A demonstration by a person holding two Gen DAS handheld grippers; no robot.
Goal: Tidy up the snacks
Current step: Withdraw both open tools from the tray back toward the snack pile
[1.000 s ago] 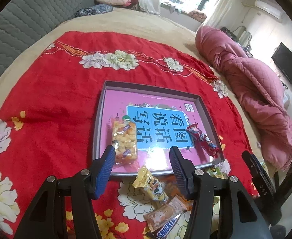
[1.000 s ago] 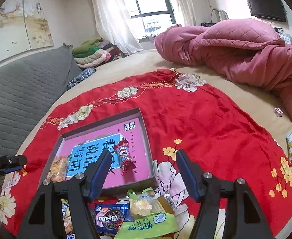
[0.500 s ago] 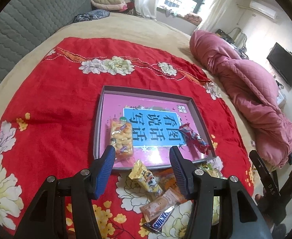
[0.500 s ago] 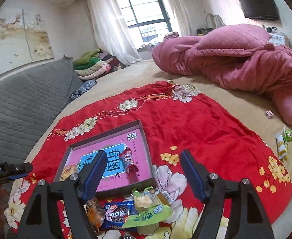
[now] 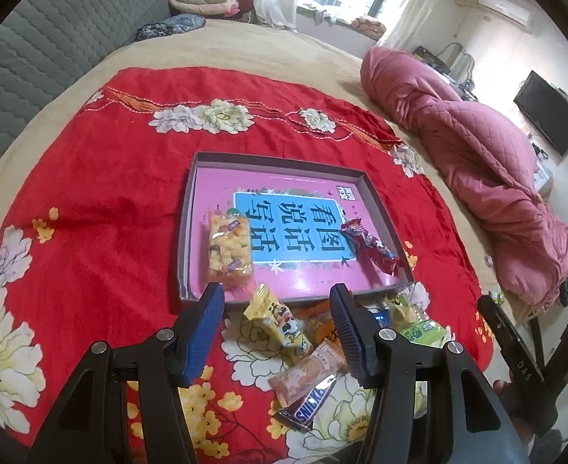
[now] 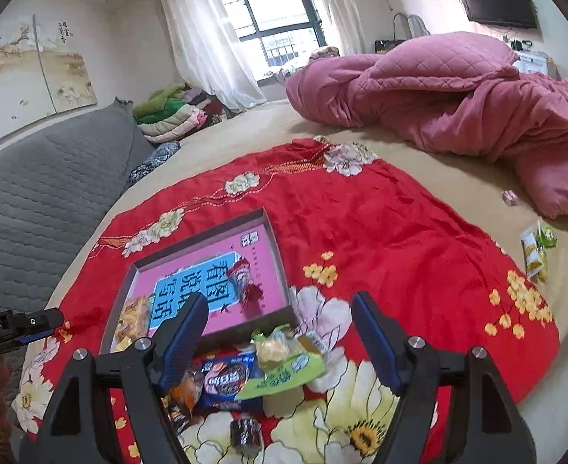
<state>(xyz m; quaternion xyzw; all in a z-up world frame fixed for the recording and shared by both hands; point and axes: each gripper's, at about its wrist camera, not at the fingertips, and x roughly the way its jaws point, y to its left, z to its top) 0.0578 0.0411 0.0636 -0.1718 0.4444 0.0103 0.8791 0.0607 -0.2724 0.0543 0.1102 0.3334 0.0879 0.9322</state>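
Left wrist view: left gripper (image 5: 277, 309) hangs above the near pile of snacks, fingers (image 5: 206, 317) spread wide, nothing held. Between them sit a yellow packet (image 5: 274, 319), a tan wafer pack (image 5: 307, 371) and a Snickers bar (image 5: 307, 406), its near end partly under the wafer pack. An orange wrapper and a blue pack behind the right finger are mostly hidden; can't make out what they are. A green pack (image 5: 423, 330) peeks out past that finger. Beyond the pile lies the shallow box (image 5: 191, 208) with pink floor and blue Chinese label, on a red floral cloth (image 5: 102, 193) spread over the bed. Inside it: a clear bag of yellow puffs (image 5: 230, 247) by the left wall, a red wrapped candy (image 5: 369, 245) by the right wall, well apart from each other. The other gripper's black body is cut off at the right edge.

Right wrist view: right gripper (image 6: 280, 326) is also wide open and empty, over the same pile from the other side. Visible here are a blue Oreo-type pack (image 6: 226, 381), the green pack (image 6: 284, 375) lying over its edge, a crumpled clear-yellow wrapper (image 6: 276, 346), and a small dark wrapped piece (image 6: 247, 435) nearest the camera. The left finger covers the box's near left part. A pink quilt (image 6: 458, 92) is bunched at the far side. Loose yellow-green packets (image 6: 535, 251) lie off the cloth near the right edge, print unreadable.
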